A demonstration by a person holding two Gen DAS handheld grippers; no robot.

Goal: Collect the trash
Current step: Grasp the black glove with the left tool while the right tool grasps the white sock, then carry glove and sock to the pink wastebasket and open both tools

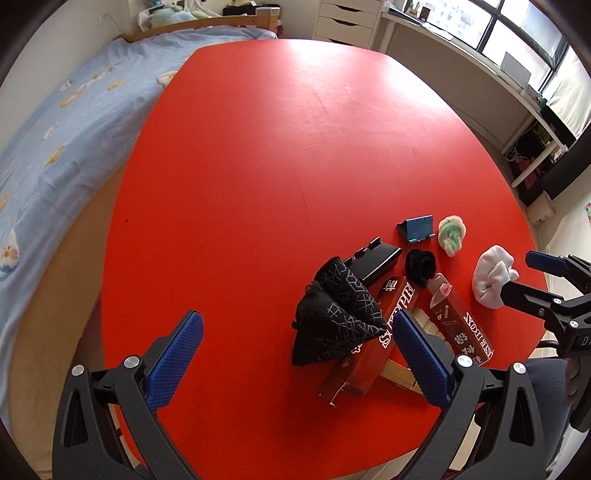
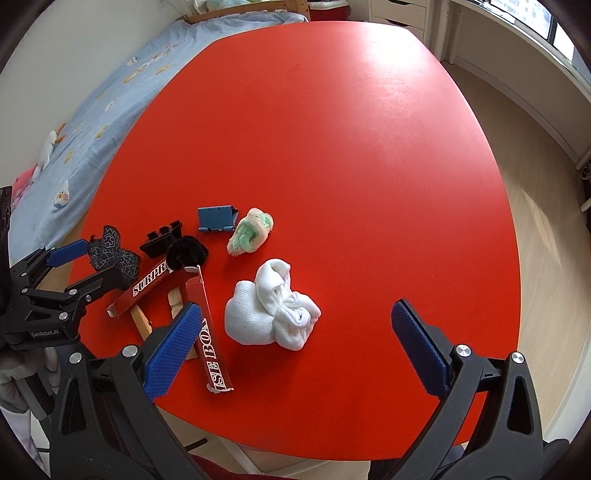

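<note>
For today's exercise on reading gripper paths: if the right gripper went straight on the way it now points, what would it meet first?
Probably the bare red table. The right gripper, jaws open, points at open tabletop; the white cloth bundle lies left of centre and could brush its left finger, though depth is unclear.

i see a red table (image 1: 258,166) filling the scene | a bed with a light blue duck-print cover (image 1: 55,140) along its left side | a white drawer unit (image 1: 347,18) at the far end | a window (image 1: 517,33) far right | pale wood floor (image 2: 546,206) to the right
</note>
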